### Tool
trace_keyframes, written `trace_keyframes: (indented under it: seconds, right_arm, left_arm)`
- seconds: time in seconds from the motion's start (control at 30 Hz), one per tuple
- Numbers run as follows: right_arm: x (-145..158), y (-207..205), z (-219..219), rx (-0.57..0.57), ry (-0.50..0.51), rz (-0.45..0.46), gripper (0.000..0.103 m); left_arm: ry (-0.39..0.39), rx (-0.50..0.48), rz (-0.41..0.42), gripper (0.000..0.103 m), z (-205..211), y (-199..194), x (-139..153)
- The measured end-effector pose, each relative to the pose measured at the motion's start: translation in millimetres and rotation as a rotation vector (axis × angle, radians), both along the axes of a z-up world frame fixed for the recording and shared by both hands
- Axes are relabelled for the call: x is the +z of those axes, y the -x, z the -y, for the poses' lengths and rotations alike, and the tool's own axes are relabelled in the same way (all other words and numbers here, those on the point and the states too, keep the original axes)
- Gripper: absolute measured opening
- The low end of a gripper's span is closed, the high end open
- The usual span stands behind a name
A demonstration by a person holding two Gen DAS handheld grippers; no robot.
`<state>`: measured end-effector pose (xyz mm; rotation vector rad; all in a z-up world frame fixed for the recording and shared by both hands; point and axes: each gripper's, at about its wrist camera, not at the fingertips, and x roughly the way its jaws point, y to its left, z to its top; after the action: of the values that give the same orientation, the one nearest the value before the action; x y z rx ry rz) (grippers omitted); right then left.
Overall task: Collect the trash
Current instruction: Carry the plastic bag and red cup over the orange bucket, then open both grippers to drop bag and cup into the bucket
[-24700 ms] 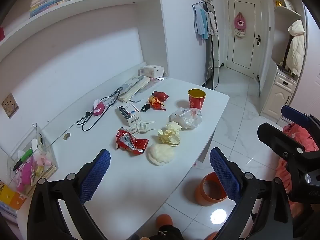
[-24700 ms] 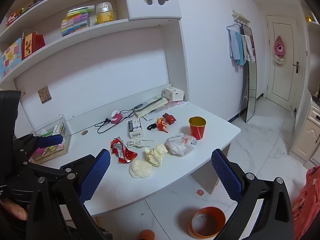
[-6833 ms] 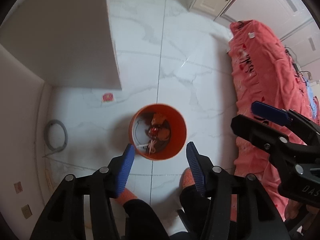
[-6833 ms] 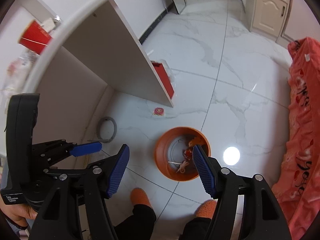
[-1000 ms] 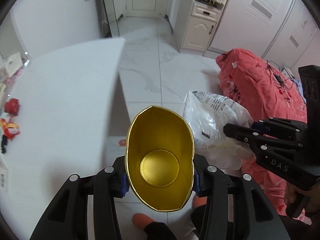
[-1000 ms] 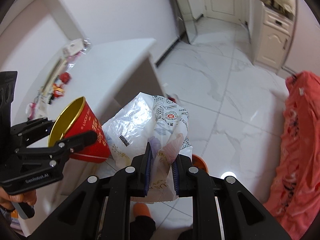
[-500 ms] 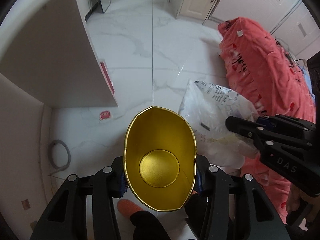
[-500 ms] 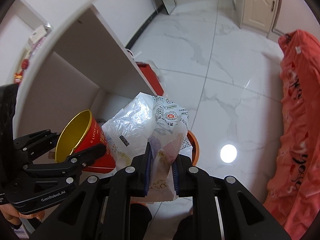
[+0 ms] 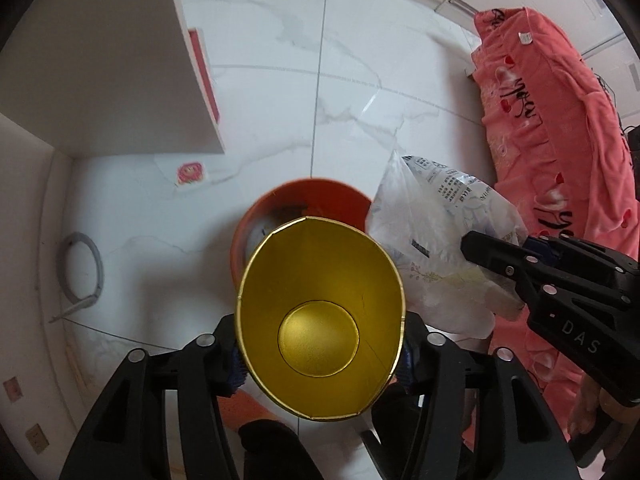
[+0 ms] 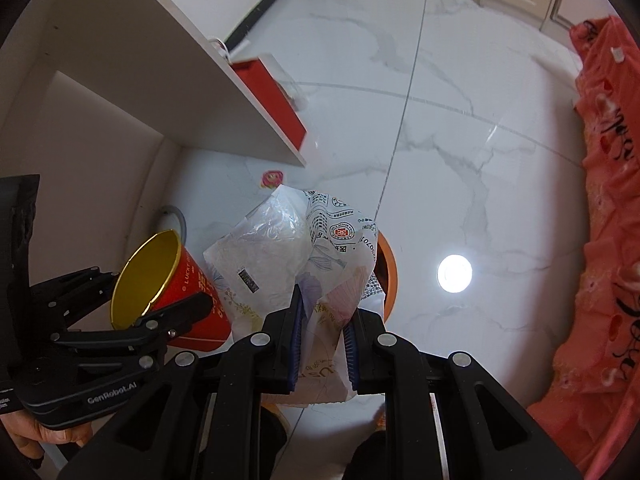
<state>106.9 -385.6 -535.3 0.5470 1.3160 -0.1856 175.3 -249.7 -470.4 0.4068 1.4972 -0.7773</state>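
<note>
The left tongs (image 9: 320,354) are spreading around the red paper cup (image 10: 188,300), lettered "LUCKY", above the orange bin (image 9: 312,196) on the floor. Off-centre, it may clip the rim and tumble out. The right tongs (image 10: 322,340) pinch a printed plastic bag (image 10: 296,256), bulky enough to snag.

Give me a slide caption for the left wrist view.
Left gripper, jaws opening around a gold-lined paper cup, above the orange bin; plastic bag alongside.
</note>
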Motion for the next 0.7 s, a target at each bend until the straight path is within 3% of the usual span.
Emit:
trace_keyframes:
  seconds: [0.2,0.37,0.53,0.7]
  right_arm:
    - [-19.5,-1.8,1.5,-0.028,0.002,-0.02,0.019]
    - [-23.6,-5.1,3.4,-0.017,0.013,-0.028,0.019]
    - [-26.7,-14.0,0.3,-0.011,0.016,-0.033,0.019]
    - [-33.7,-20.6,-6.7,0.015,0.004,-0.044,0.031]
  left_arm:
    - [-0.013,-0.011,-0.03,0.069,9.0,-0.6,-21.4]
    - [-0.023,-0.024,0.0,0.085,11.5,-0.2,-22.9]
    - [-0.03,-0.029,0.0,0.087,10.6,-1.3,-24.9]
    - [-0.044,-0.034,0.013,0.087,5.7,-1.6,-25.0]
